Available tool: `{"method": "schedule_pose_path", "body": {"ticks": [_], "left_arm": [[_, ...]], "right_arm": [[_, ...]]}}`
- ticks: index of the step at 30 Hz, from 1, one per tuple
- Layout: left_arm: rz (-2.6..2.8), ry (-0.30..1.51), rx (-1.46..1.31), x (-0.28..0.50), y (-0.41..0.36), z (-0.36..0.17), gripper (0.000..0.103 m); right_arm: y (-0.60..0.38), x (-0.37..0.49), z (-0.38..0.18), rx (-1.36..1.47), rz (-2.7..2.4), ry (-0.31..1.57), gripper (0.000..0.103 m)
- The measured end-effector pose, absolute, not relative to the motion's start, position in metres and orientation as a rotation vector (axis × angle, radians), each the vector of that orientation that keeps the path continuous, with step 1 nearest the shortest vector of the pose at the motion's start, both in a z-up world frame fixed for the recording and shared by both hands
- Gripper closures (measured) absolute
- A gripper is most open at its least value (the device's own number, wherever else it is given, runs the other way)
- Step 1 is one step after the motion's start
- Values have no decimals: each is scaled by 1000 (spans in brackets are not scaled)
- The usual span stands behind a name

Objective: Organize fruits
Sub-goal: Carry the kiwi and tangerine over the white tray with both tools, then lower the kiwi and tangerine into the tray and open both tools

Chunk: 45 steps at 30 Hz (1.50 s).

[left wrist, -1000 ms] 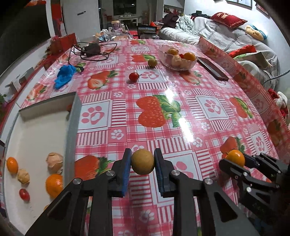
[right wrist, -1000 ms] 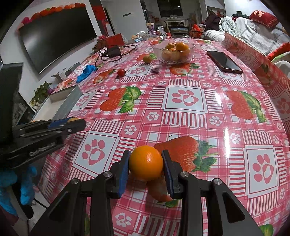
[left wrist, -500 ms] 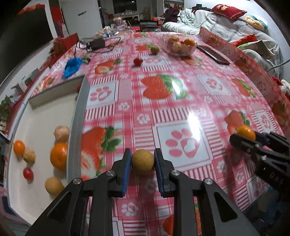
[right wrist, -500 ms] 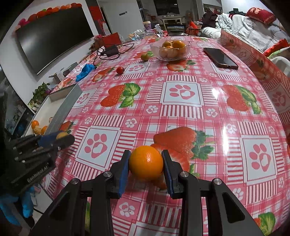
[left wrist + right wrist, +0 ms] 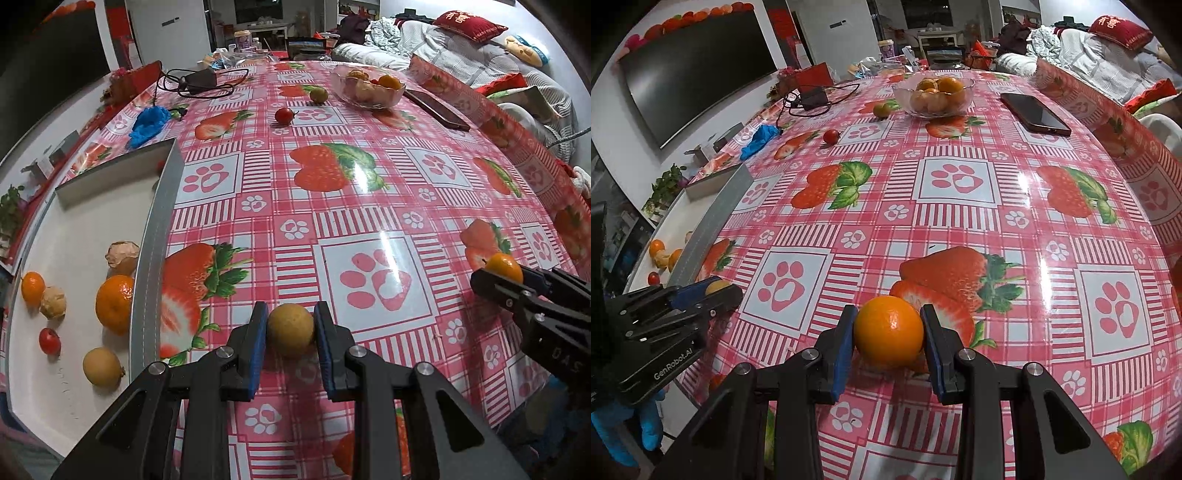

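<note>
The left gripper (image 5: 290, 329) clamps a tan round fruit (image 5: 290, 329) above the table edge just beside the white tray (image 5: 74, 236), while the right gripper (image 5: 888, 332) grips an orange (image 5: 888, 331) to its right. Below spreads a pink strawberry-and-paw tablecloth (image 5: 960, 206), with a glass fruit bowl (image 5: 932, 96), a phone (image 5: 1034, 114) and a wall television (image 5: 694, 70) beyond.

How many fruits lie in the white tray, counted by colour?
Orange fruits: 2
Beige wrinkled fruits: 2
Red fruit: 1
Yellow-brown fruit: 1
Total: 6. A red speck by the far corner is unclear.
</note>
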<state>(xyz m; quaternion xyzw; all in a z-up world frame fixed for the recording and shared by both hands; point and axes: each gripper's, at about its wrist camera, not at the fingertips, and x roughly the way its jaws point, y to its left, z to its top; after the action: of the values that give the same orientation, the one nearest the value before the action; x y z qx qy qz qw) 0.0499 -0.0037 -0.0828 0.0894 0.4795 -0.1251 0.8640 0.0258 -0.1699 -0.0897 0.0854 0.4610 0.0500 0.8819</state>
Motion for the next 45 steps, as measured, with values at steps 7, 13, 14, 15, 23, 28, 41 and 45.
{"method": "schedule_pose_path", "body": {"ticks": [7,13,14,15,23,28,41,45], "left_arm": [[-277,1007,167,49,-1,-82,75],[-303,970,129,43,9,-64,75],[-307,963,119,42,12,-60,75],[-309,958,112,41,15,-57,75],[-308,893,51,33,49,-25,75],[-276,840,16,32,84,-4,75],[-130,768,-49,33,181,23,75],[-78,764,-67,36,211,24,75]], "right_arm": [[-171,26,-89,185,108,962,67],[-175,25,-83,219,108,957,67],[-176,25,-82,223,107,957,67],[-176,25,-79,227,107,956,67],[-168,21,-66,223,112,952,67],[-149,25,-49,199,138,937,67],[-52,55,-7,91,295,894,67],[-25,63,1,71,348,892,67]]}}
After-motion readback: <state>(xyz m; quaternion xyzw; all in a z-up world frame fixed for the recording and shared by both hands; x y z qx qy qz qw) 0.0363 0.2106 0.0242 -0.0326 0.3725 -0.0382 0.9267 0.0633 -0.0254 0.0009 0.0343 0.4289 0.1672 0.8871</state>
